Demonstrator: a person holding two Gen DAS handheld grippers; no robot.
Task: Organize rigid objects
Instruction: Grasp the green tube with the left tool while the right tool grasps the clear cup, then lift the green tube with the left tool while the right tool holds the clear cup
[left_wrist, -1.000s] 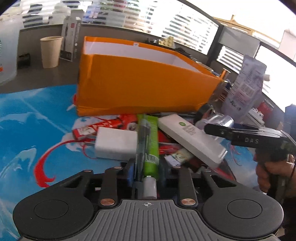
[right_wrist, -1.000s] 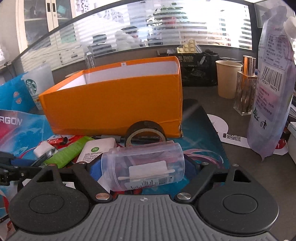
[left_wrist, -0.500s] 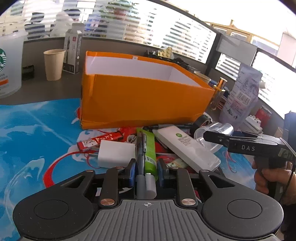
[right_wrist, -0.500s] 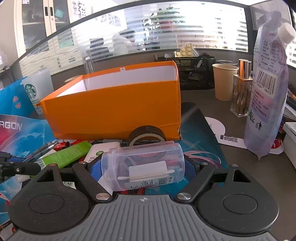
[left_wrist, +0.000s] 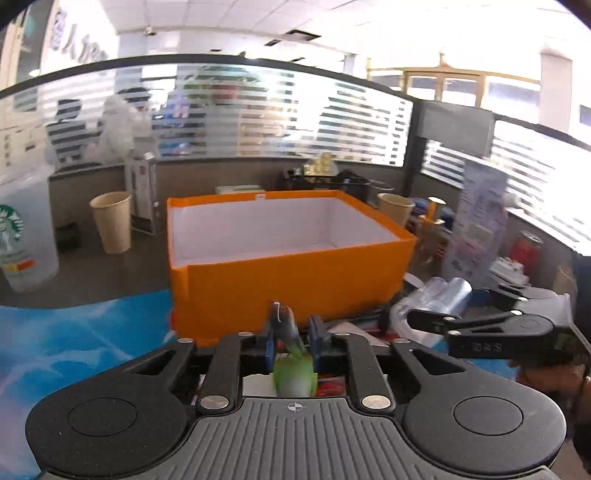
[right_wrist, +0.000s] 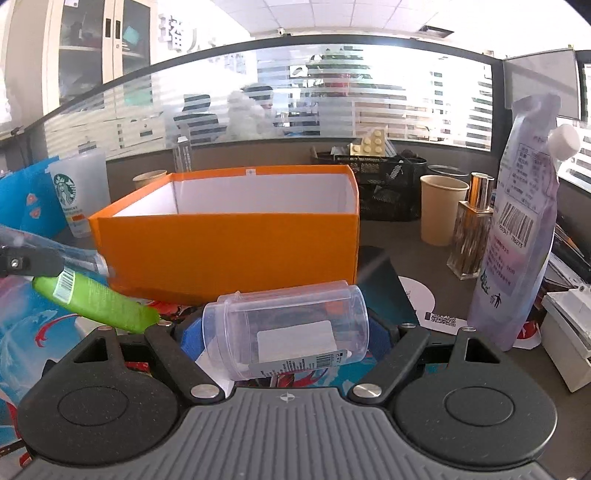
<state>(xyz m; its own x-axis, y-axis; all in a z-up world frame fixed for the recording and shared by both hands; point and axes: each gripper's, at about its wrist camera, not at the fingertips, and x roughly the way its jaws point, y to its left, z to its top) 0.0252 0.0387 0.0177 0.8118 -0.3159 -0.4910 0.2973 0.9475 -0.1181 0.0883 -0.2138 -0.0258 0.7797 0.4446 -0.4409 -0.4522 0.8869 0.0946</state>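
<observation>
Green tube (left_wrist: 293, 374) now aloft in closing jaws

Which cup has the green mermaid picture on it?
The tall frosted plastic cup, left of the orange box. The two paper cups are plain tan with no picture.

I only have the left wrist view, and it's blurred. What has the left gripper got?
Observer: The left gripper, whose jaws have just been closing, pinches a green tube and a pen together.
Operator: Is the tube hanging straight?
Observer: No, it slants, its free end dipping toward the right gripper.
Operator: And the jar there?
Observer: The clear jar lies sideways between the pads, with its white label facing the camera.
</observation>
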